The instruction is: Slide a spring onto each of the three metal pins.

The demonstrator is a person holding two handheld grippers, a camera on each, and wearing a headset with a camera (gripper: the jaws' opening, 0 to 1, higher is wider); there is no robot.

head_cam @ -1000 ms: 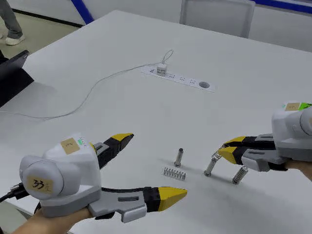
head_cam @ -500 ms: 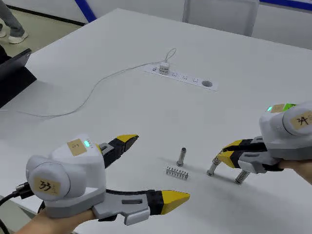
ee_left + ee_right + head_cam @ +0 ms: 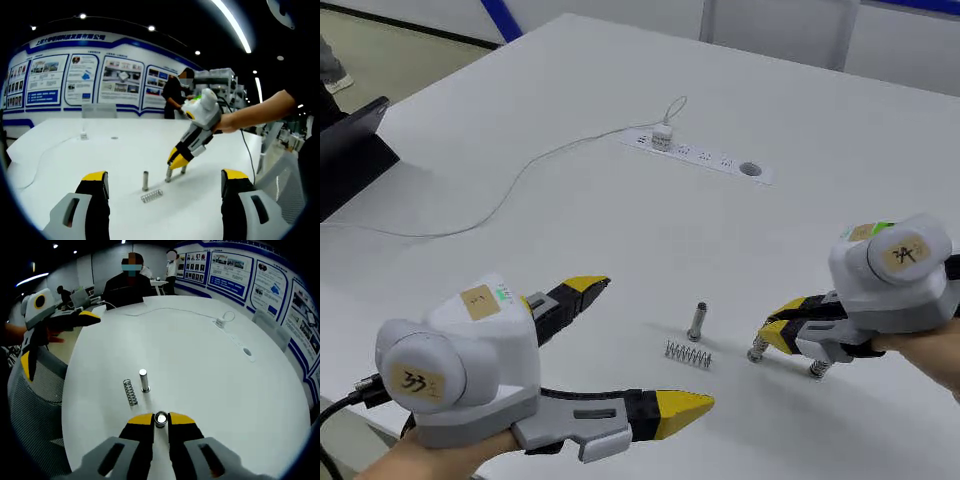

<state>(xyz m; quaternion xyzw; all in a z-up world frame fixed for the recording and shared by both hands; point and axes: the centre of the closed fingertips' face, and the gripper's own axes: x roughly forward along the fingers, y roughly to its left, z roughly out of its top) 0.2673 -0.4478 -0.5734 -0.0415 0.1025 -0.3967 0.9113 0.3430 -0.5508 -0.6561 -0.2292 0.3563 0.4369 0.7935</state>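
A bare silver metal pin (image 3: 698, 320) (image 3: 145, 180) (image 3: 144, 380) stands upright on the white bench (image 3: 620, 210), close to the near edge, with nothing around it. Just on its near side lies a loose silver coil spring (image 3: 687, 353) (image 3: 151, 195) (image 3: 129, 391). The spring is on its side, close to the pin but not touching it.

To the right of the bare pin stands a second metal pin with a spring on it (image 3: 757, 349) (image 3: 169, 175) (image 3: 161, 418). The right tongs (image 3: 770, 335) (image 3: 177, 159) (image 3: 161, 419), grey with yellow tips, come to it from the right. Their jaws are almost together, and in the right gripper view the round top of this pin sits between the two yellow tips, so they grip it. Further right, a third pin wrapped by a spring (image 3: 817, 368) (image 3: 183, 169) stands under the body of the right tongs and is partly hidden by it.

The left tongs (image 3: 650, 343) (image 3: 165, 176) hang over the near left part of the bench. Their jaws are spread wide apart and hold nothing. In the left gripper view the bare pin and the loose spring lie ahead, between the two jaws and well apart from them.

On the far side of the bench lies a flat white power strip (image 3: 705, 158) with a small white plug (image 3: 663, 136) in it. A thin white cable (image 3: 520, 185) runs from the plug to the left. A dark flat screen (image 3: 345, 150) stands at the left edge.
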